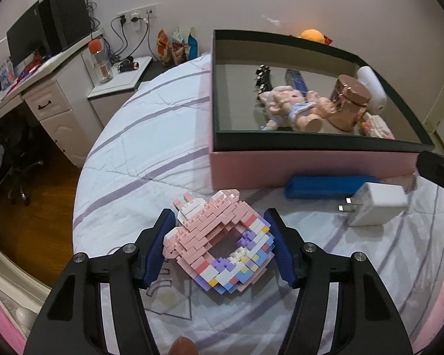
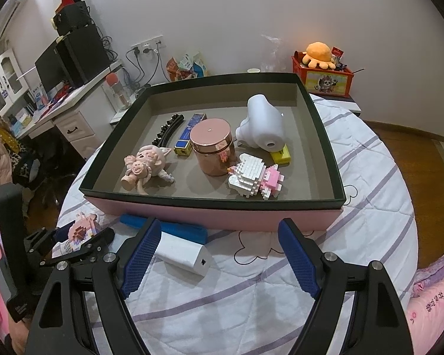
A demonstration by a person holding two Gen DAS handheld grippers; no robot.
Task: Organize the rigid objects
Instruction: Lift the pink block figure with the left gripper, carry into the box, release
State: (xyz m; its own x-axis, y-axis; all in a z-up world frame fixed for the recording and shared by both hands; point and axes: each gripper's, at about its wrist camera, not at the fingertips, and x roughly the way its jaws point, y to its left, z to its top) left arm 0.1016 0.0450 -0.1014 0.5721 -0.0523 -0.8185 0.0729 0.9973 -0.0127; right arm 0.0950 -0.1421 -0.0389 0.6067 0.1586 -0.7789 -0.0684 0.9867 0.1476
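Between the blue pads of the left gripper [image 1: 219, 244] sits the pink brick donut model [image 1: 222, 242], lying on the bed [image 1: 151, 136] near its front edge, w/ the pads flanking it on both sides. Looks like they're touching or about to, but can't tell if it's actually clamped yet, tbh. The right gripper [image 2: 219, 254] is spread wide w/ nothing in it, hovering over the quilt just in front of the pink box [image 2: 216, 216]. A white charger [image 2: 183, 256] lies by its left finger, touching a blue bar thing [image 2: 174, 229] that runs along the box's front wall. Inside the box, toward its front right corner, there's already a white brick model [image 2: 253, 179], plus a rose-gold jar [image 2: 211, 149] and a pig figure [image 2: 146, 164] further left. Imo the risk is squeeze force: brick builds like this pop apart if pinched hard, and the ring shape could twist out on the lift. It also has to clear the box's front wall w/o clipping it.
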